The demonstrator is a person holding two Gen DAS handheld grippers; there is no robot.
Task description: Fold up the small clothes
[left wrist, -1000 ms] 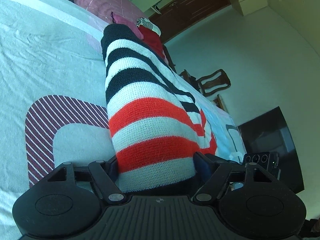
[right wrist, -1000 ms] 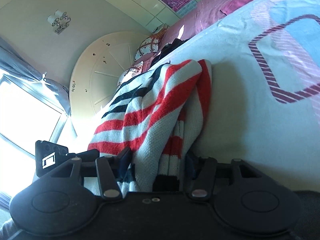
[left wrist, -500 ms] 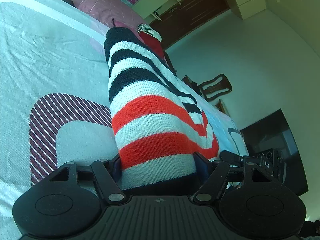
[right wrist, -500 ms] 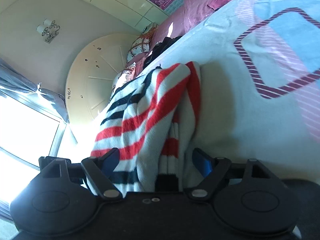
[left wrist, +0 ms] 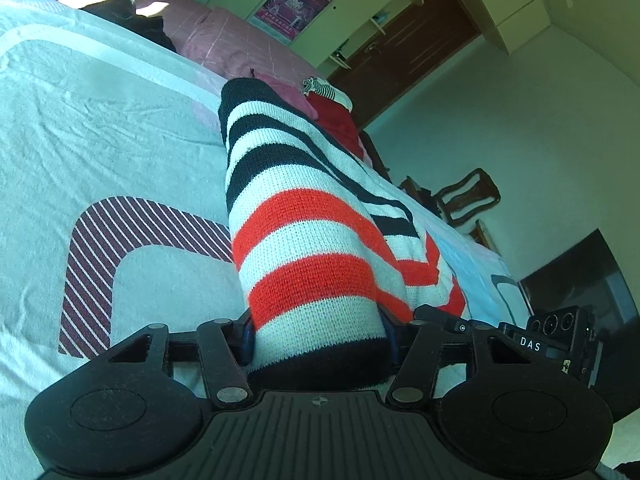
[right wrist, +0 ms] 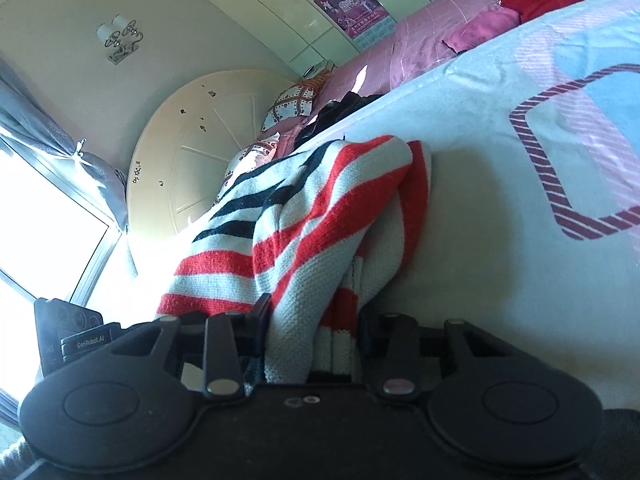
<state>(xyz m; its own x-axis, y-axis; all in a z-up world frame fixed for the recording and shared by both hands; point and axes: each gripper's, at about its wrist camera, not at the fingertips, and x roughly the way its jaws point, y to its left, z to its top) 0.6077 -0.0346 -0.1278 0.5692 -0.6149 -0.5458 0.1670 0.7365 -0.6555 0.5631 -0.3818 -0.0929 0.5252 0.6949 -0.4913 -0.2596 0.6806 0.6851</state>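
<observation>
The right gripper (right wrist: 314,344) is closing on the bunched hem of a striped sweater (right wrist: 320,216) lying on the bed (right wrist: 500,264); pink pillows (right wrist: 480,32) sit far behind.

The knit sweater (left wrist: 304,248) lies on the bedspread (left wrist: 100,128), running from near to far in the left wrist view. Its near hem sits between the closing jaws of the left gripper (left wrist: 318,344); the right gripper (right wrist: 312,340), jaws also closing, has a bunched edge of the sweater (right wrist: 320,216) between them. Beyond the sweater's far end lies a pile of clothes (left wrist: 336,120). Right of the bed, a chair (left wrist: 468,196) stands by the wall. In the right wrist view, pillows (right wrist: 292,104) lie far, before the headboard (right wrist: 192,152).
</observation>
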